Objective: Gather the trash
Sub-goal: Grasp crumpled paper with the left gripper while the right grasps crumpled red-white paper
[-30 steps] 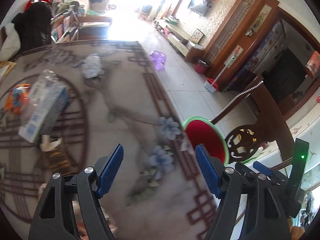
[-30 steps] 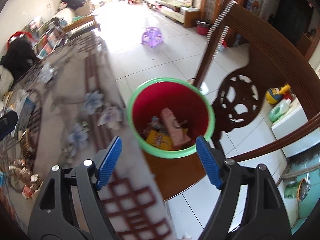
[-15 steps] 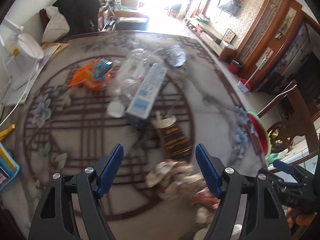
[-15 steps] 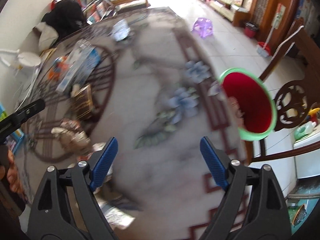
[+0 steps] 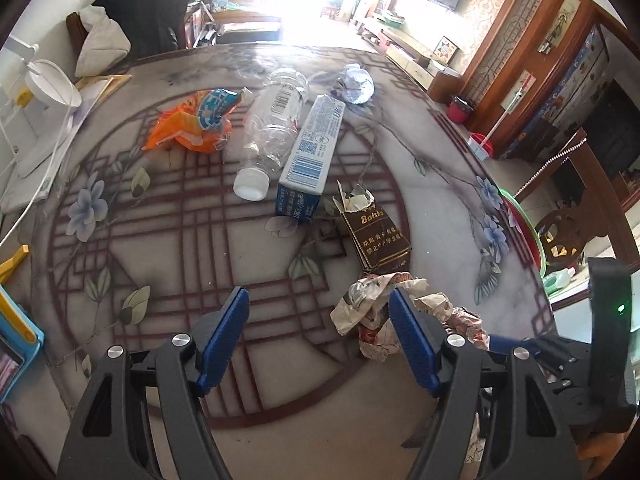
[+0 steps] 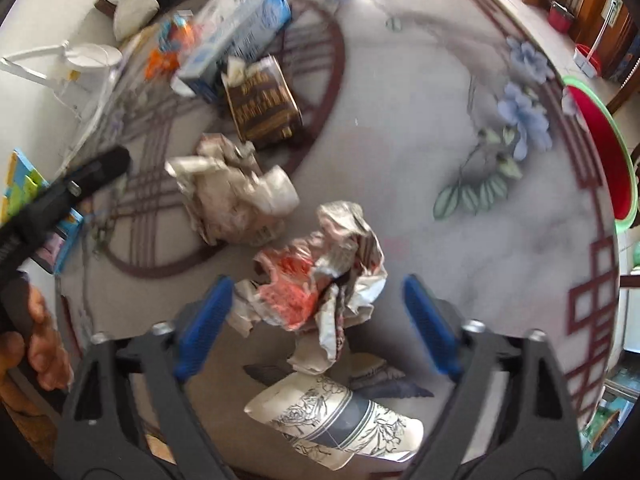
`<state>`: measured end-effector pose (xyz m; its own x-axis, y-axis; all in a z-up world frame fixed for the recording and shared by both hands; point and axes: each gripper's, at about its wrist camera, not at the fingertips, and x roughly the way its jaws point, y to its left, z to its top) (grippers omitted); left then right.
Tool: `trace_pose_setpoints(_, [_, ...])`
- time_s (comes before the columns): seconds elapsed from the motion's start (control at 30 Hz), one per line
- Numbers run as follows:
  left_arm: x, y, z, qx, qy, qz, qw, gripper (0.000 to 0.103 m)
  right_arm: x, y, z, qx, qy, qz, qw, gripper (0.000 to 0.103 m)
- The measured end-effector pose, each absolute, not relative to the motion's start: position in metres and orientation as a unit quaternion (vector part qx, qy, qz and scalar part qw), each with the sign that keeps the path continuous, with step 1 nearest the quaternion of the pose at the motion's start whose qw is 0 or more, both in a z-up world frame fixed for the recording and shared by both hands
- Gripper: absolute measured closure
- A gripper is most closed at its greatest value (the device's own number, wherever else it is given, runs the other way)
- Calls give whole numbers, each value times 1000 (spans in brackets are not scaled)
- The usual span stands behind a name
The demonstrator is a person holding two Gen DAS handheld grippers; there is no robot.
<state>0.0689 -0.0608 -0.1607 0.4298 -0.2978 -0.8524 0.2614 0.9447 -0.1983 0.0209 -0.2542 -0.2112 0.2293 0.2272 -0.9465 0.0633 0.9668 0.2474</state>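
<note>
Right tongs (image 6: 316, 320), closing but unclenched, straddle the crumpled wrapper (image 6: 316, 276); next, clamp. Left tongs (image 5: 320, 336) released; bin (image 6: 600, 148) at two o'clock.

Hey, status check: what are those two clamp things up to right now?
Right hand-held gripper open, jaws just closing around red-printed crumpled wrapper, not gripped yet. Left hand-held gripper open, empty over table. Red bin at table edge, path unblocked.
</note>
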Motion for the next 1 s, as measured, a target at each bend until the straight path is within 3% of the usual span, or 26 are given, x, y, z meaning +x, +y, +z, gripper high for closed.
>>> trace_pose_setpoints(0.03, [69, -63, -162, -12, 508, -169, 845, 35, 20, -254, -213, 123, 621, 57, 772, 52])
trace_pose_setpoints(0.13, [69, -72, -165, 4, 509, -184, 841, 35, 16, -258, -203, 129, 607, 56, 782, 69])
trace_pose_setpoints(0.23, [71, -82, -171, 3, 518, -205, 830, 35, 13, -262, -188, 108, 583, 37, 804, 74])
trace_pose_setpoints(0.9, [71, -142, -212, 8, 577, -302, 759, 32, 5, -296, -159, 124, 543, -25, 830, 74])
trace_pose_setpoints(1.0, [67, -145, -217, 8, 580, -308, 754, 41, 5, -296, -160, 124, 545, -26, 829, 73])
